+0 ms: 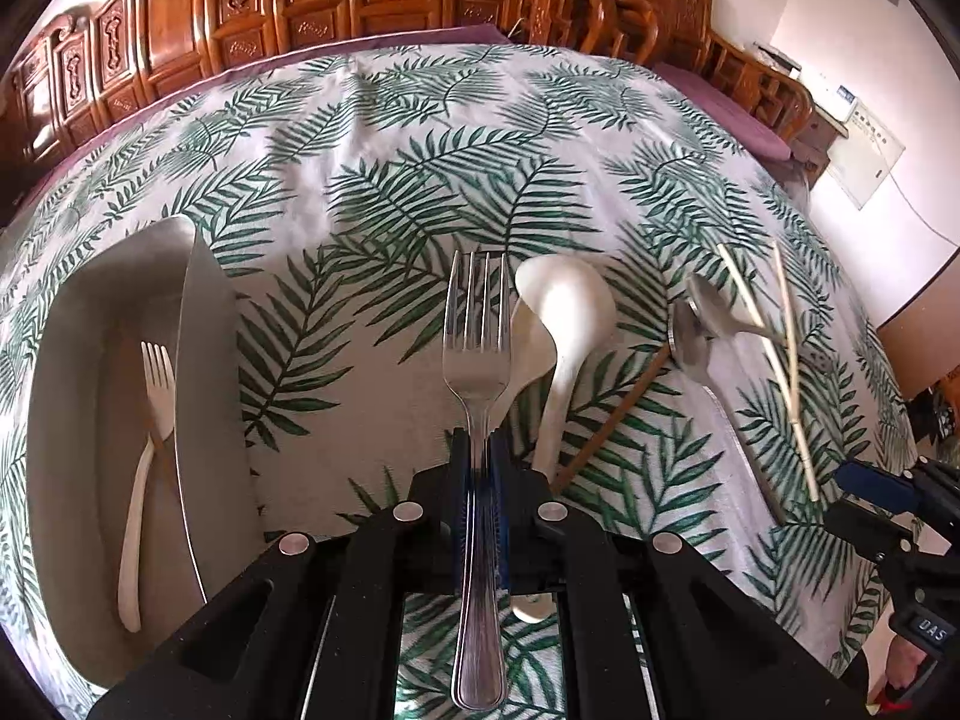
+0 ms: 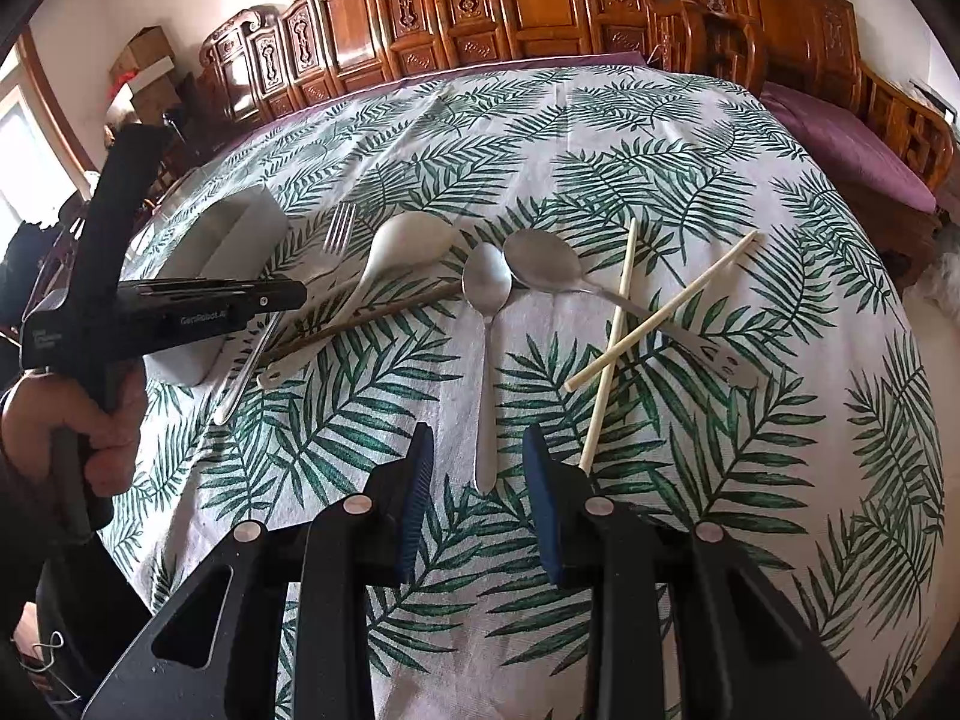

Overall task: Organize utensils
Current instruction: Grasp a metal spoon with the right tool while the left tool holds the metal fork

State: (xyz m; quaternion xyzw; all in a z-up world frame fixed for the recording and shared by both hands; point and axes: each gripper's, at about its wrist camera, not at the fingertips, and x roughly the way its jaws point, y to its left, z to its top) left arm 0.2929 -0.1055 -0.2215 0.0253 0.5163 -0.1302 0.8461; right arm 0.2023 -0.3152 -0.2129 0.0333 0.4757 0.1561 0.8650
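My left gripper [image 1: 477, 450] is shut on the neck of a metal fork [image 1: 477, 354], whose tines point away over the cloth. In the right wrist view, that left gripper [image 2: 294, 295] and the fork [image 2: 339, 234] hang beside the grey tray [image 2: 240, 228]. A white plastic fork [image 1: 150, 420] lies in the tray [image 1: 78, 360]. My right gripper [image 2: 477, 444] is open just above the cloth. The handle end of a small metal spoon [image 2: 487, 300] lies between its fingers, untouched.
On the leaf-print cloth lie white spoons [image 1: 564, 312], a brown chopstick [image 2: 372, 315], a large metal spoon [image 2: 540, 258] and two crossed pale chopsticks [image 2: 624, 300]. A hand [image 2: 102, 420] holds the left gripper. Carved wooden cabinets and chairs stand behind the table.
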